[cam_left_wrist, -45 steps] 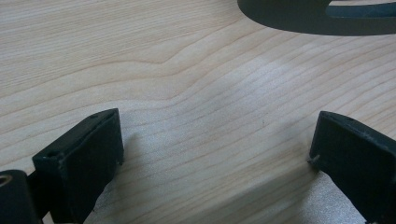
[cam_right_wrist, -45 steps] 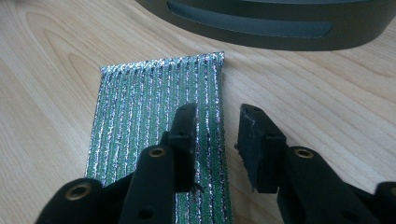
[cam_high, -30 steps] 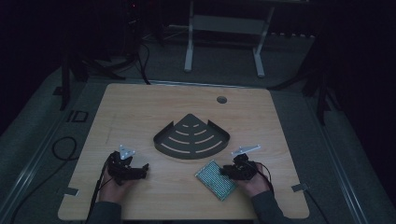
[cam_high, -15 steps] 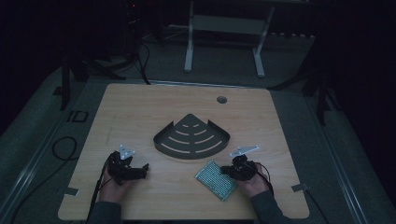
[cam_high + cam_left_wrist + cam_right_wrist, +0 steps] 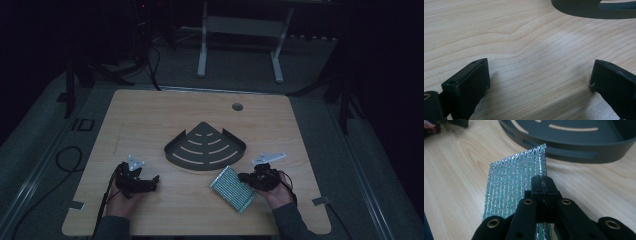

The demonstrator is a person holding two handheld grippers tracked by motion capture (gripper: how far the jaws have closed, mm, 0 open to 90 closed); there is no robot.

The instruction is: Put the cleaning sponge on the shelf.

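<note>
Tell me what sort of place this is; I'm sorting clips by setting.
Probably a lab or recording workspace, not a home: a bare wooden table with a cable hole, dim surroundings, carpeted floor with loose cables, and a metal stand frame behind the table.

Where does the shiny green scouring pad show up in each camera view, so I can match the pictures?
High view: the scouring pad lies low and right of centre on the table, at the right gripper.
Left gripper view: the pad is not in it.
Right gripper view: the pad rises from bottom centre, its right edge pinched in the closed jaws.
Shared landmark: the dark corner shelf tray, at the top edge of the left gripper view and of the right gripper view.
</note>
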